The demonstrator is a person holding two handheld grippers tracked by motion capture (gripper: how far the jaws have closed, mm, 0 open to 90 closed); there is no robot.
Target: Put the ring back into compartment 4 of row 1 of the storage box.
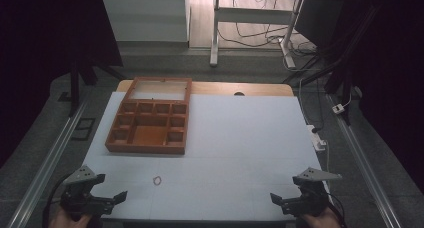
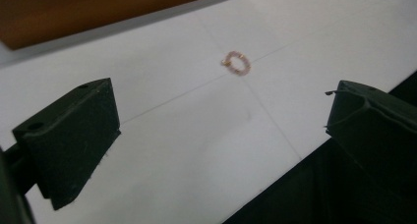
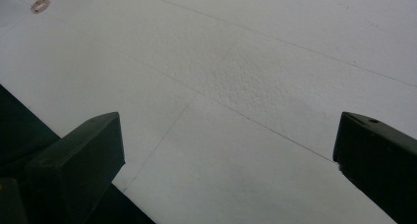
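A small pinkish ring-shaped bracelet [image 1: 157,180] lies flat on the white table top [image 1: 240,138], near the front and left of centre. An open wooden box [image 1: 149,124] with several compartments stands behind it at the left, its lid [image 1: 159,89] raised at the back. My left gripper [image 1: 119,197] is open at the front left corner, to the left of the bracelet [image 2: 236,63] and apart from it. My right gripper [image 1: 276,200] is open at the front right corner, far from the bracelet [image 3: 40,5]. Both hold nothing.
The white surface ends at a dark front edge [image 2: 314,150] close to both grippers. Metal rails [image 1: 47,163] run along both sides of the table. A white power strip [image 1: 317,138] and cables lie off the right edge. Desk legs [image 1: 215,33] stand beyond the table.
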